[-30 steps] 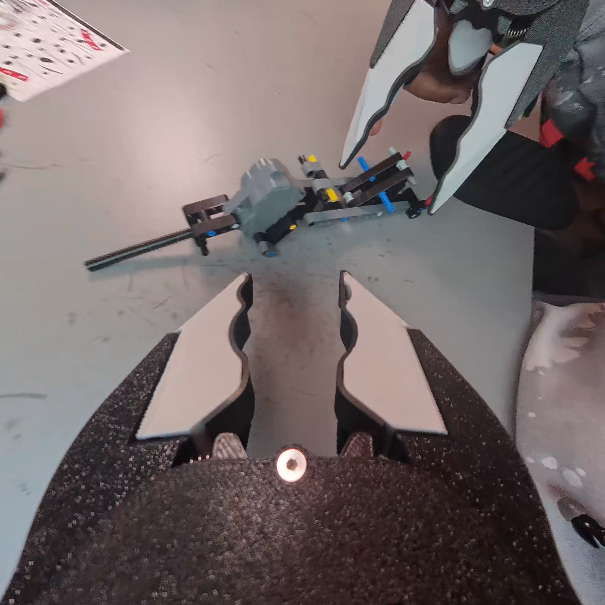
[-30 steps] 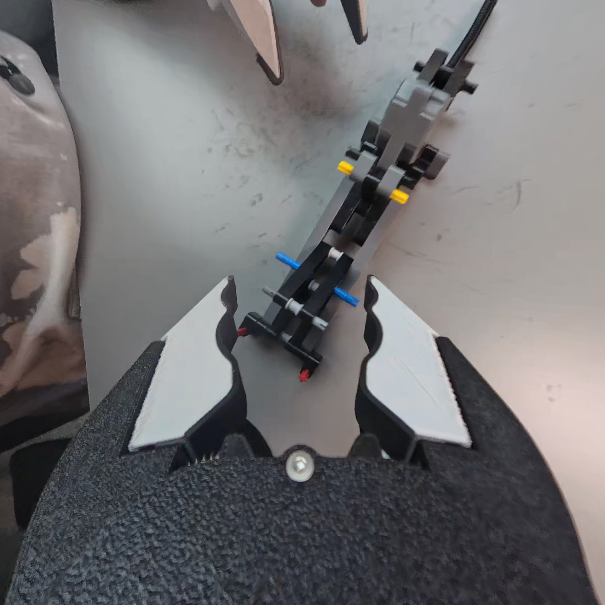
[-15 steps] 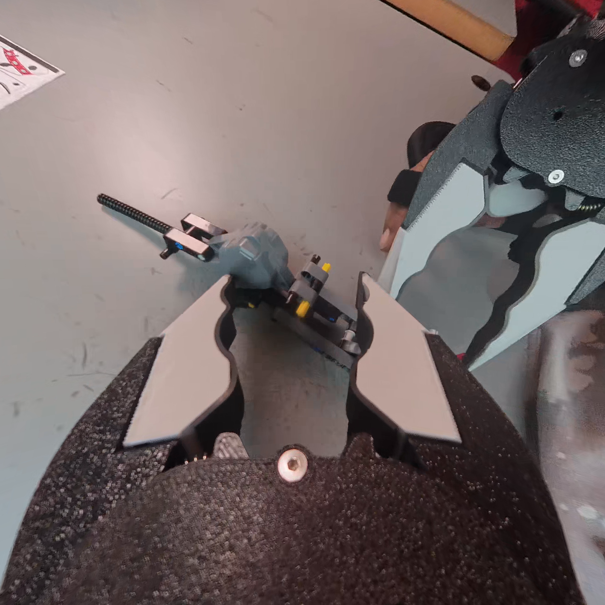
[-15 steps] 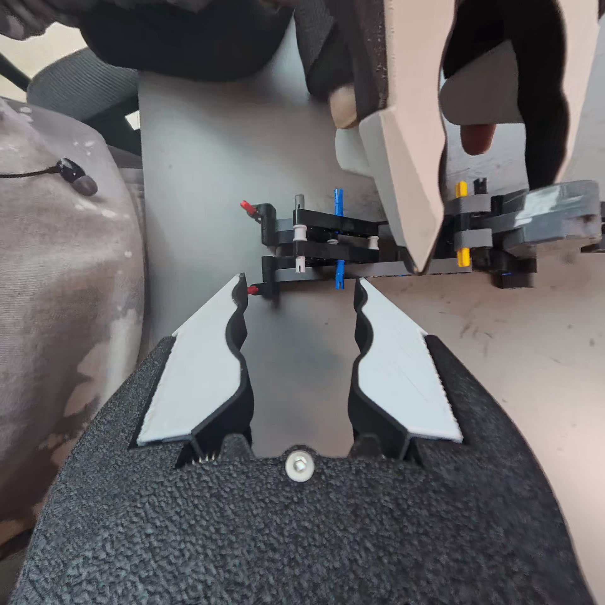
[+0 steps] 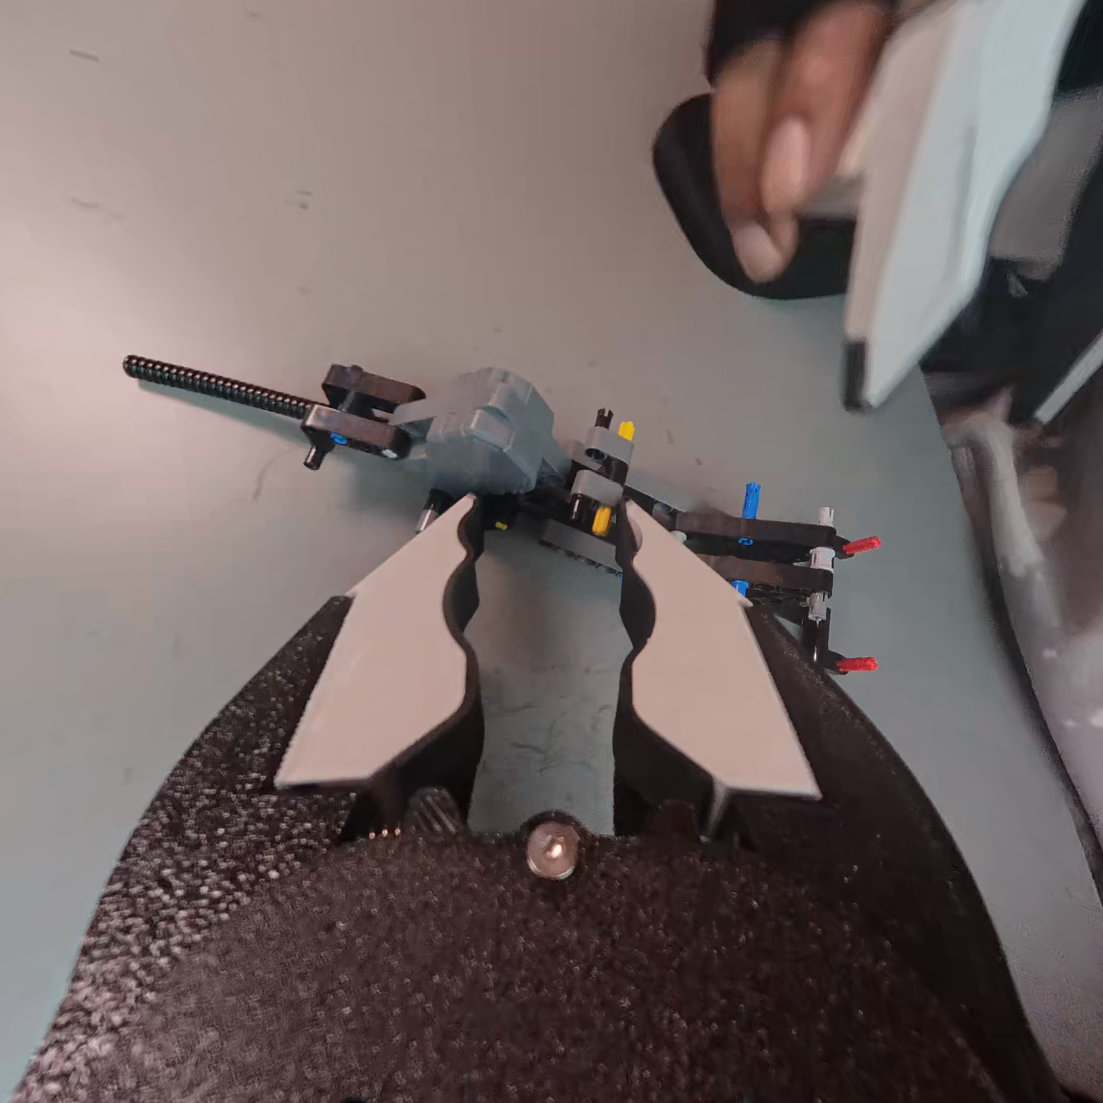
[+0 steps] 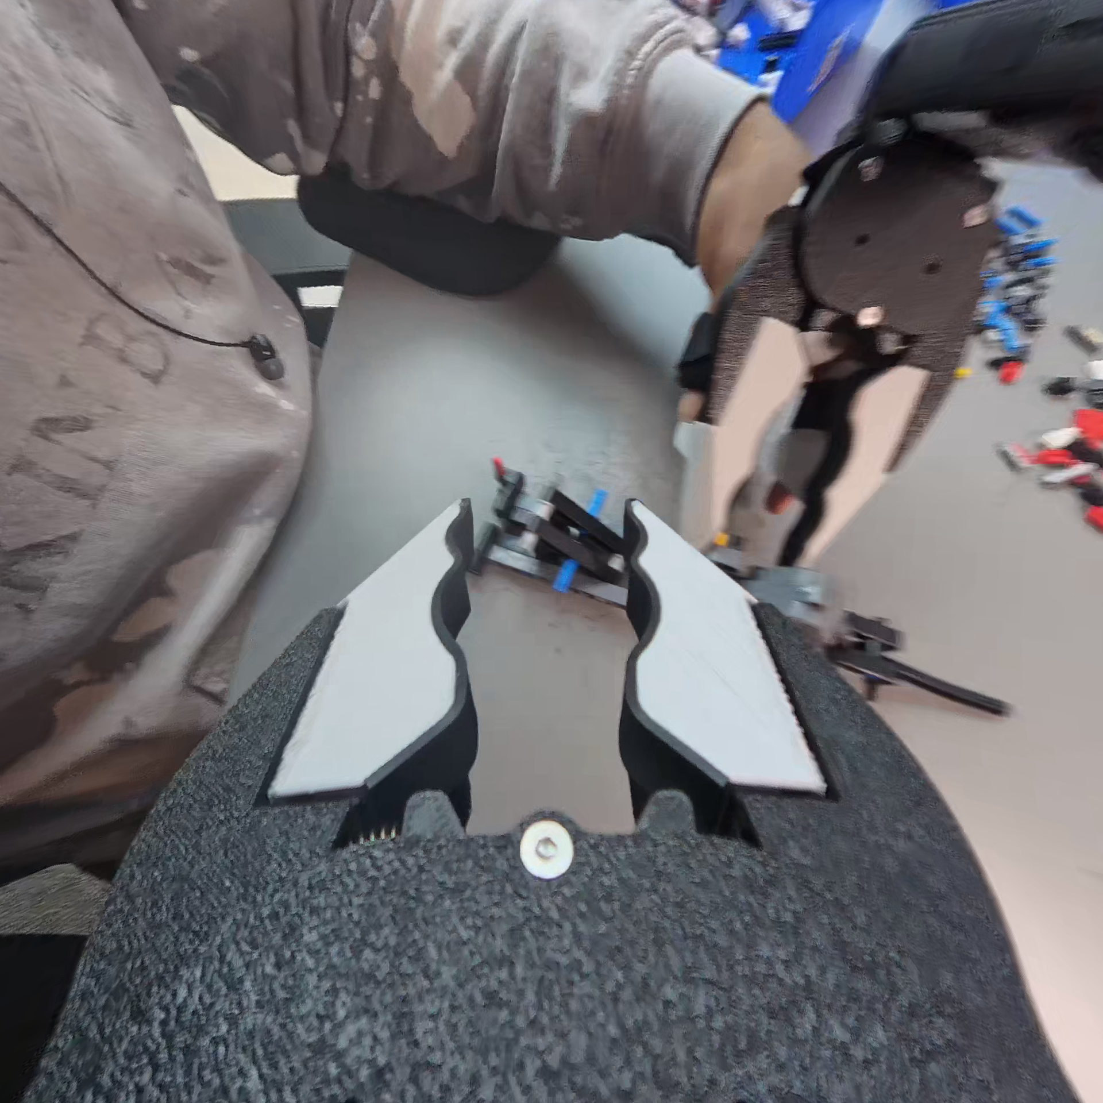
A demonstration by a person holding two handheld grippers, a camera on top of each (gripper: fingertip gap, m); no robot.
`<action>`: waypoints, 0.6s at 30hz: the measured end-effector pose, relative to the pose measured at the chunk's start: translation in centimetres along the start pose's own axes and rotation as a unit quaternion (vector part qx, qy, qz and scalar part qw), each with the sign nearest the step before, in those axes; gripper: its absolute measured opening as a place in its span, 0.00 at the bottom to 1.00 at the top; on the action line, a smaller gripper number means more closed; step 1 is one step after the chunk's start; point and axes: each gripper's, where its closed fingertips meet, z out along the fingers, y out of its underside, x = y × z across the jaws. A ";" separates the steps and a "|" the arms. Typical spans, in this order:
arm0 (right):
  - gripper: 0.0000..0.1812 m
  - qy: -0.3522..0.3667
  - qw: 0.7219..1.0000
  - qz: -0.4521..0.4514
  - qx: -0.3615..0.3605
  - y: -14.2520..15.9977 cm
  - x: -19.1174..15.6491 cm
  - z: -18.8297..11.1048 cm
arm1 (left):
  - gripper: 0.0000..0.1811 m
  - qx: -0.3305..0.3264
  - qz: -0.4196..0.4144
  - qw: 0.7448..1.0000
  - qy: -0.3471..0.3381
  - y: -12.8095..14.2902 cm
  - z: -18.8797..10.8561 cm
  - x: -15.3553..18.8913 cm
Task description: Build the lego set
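The lego assembly (image 5: pixel 489 436) lies on the grey table: a black threaded rod at the left, a grey block in the middle, and black beams with blue and red pins at the right. My left gripper (image 5: pixel 546 513) is open. Its tips straddle the assembly's middle by the yellow pin; I cannot tell whether they touch it. My right gripper (image 6: pixel 548 507) is open, with the black-beam end (image 6: pixel 567 537) just beyond its tips. It shows blurred at the upper right in the left wrist view (image 5: pixel 931 209). The left gripper (image 6: pixel 755 549) reaches down onto the assembly.
A person's sleeve and torso (image 6: pixel 149 388) fill the left of the right wrist view, at the table edge. Several loose red, blue and black lego parts (image 6: pixel 1062 453) lie at the far right. A dark armrest (image 6: pixel 430 250) sits beyond the table. The dark armrest (image 6: pixel 430 250) is about 20 cm from my right fingertips.
Both grippers' jaws have narrowed. The left gripper moved in over the assembly's middle. The right gripper swung round and now points at the black-beam end; it is in motion.
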 end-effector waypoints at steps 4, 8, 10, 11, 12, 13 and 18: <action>0.29 0.135 0.984 -0.037 -0.112 4.6 8.7 -3.3 | 0.25 -0.027 0.058 0.993 0.100 0.4 0.1 1.8; 0.33 0.095 0.973 -0.047 -0.206 9.4 11.1 -2.2 | 0.24 -0.038 0.083 0.986 0.143 0.4 0.1 2.3; 0.33 0.061 0.969 -0.060 -0.233 10.7 11.7 -1.1 | 0.24 -0.039 0.080 0.986 0.142 0.2 0.1 2.1; 0.33 0.039 0.968 -0.058 -0.241 11.2 11.8 -0.6 | 0.24 -0.038 0.080 0.987 0.135 0.1 0.1 1.9; 0.29 0.005 0.972 -0.039 -0.232 11.0 11.6 -0.1 | 0.25 -0.038 0.079 0.989 0.117 -0.1 0.2 1.4; 0.25 -0.011 0.973 -0.022 -0.229 10.9 11.8 0.3 | 0.28 -0.040 0.076 0.993 0.087 -0.3 0.3 0.6; 0.20 -0.021 0.958 0.003 -0.285 11.9 13.0 -0.9 | 0.27 -0.021 0.040 0.997 -0.056 -1.6 -2.3 -1.4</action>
